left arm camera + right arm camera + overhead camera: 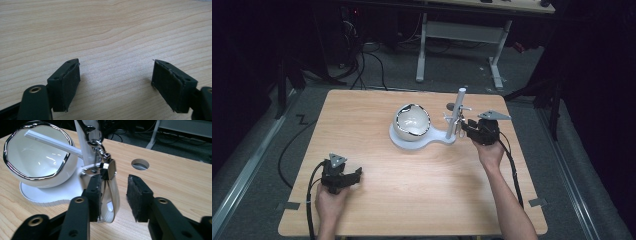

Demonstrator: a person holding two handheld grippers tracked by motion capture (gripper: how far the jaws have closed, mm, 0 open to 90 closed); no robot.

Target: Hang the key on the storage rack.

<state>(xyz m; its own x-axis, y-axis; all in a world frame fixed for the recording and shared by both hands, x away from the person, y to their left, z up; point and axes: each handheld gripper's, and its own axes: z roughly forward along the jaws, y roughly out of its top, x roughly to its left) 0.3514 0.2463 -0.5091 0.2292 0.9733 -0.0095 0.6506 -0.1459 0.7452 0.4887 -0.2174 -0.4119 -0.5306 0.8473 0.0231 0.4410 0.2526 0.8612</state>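
One white glossy bowl point(411, 122), chrome rim, on flat white stand point(419, 141) mid-table. One upright white post point(457, 112). One white strap point(111, 198) on metal clasp hangs between my right gripper point(115, 195) jaws, jaws apart. My left gripper point(116, 80) wide, over bare wood-grain table point(422, 190).

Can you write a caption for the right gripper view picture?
Open right gripper around a white strap hanging beside a white bowl.
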